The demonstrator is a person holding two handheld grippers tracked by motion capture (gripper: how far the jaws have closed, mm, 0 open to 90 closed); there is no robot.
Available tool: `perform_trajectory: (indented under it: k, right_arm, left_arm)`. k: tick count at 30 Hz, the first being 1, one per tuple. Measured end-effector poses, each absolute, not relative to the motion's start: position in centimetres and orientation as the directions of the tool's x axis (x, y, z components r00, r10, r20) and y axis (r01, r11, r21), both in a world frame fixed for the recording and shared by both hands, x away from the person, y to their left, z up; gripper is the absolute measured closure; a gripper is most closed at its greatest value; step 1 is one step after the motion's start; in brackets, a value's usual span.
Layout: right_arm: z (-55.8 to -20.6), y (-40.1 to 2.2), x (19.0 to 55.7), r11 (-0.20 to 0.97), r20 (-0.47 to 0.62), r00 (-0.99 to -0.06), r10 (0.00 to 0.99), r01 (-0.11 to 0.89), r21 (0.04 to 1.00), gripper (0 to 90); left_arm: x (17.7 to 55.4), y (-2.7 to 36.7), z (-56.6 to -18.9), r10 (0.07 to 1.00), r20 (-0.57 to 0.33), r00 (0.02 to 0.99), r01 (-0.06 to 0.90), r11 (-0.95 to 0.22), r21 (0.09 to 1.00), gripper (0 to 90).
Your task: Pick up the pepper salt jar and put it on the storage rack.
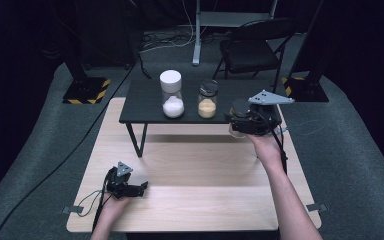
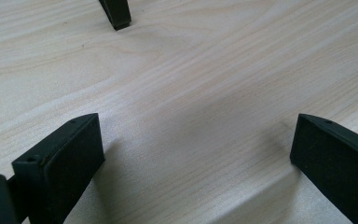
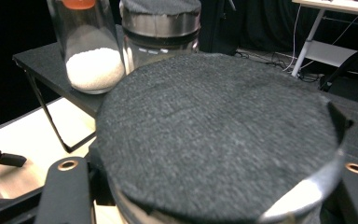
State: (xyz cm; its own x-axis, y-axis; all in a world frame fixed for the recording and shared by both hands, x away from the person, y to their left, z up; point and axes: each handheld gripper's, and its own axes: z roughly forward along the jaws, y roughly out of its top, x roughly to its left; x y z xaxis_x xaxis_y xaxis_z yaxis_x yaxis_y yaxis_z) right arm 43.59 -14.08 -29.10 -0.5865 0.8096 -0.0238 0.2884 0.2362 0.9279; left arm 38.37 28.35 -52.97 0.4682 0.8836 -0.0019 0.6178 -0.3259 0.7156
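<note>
the landmark here is the small black shelf (image 1: 145,107) standing on the far part of the light wood desk (image 1: 195,200).

nearest, well in front of the shelf's left leg, the left tool (image 1: 136,189) rests low on the desk with its jaws spread wide and nothing between them; in the left gripper view bare wood grain lies between the two black pads.

farther on, at the shelf's right front corner, the right tool (image 1: 240,122) is pinching a glass jar with a dark felt-topped lid (image 3: 219,135). the jaws are drawn in tight on it, just under the metal lid rim, and the jar hangs at the shelf's edge rather than standing clearly on it.

on the shelf behind, near its middle, stands a jar of yellow grains (image 1: 207,100), and to its left a taller white-capped jar of white grains (image 1: 172,94), the two close but apart.

the held jar looks stiff, smooth and breakable, and its contents cannot be made out, so its weight is a guess. glass walls are slippery, so a hold high up, under the lid's rim, seems safest. keeping it upright should stop it sliding through the pads.
</note>
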Motion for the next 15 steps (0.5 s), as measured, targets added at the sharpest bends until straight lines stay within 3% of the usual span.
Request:
perform_trajectory:
  k: [15]
  right_arm:
    - [-28.2, -13.8, 45.5, 0.236, -0.035, -0.572, 0.820, 0.281, 0.930, 30.6]
  left_arm:
    - [38.4, 28.3, -53.0, 0.884, -0.002, 0.468, 0.618, -0.326, 0.716, 2.3]
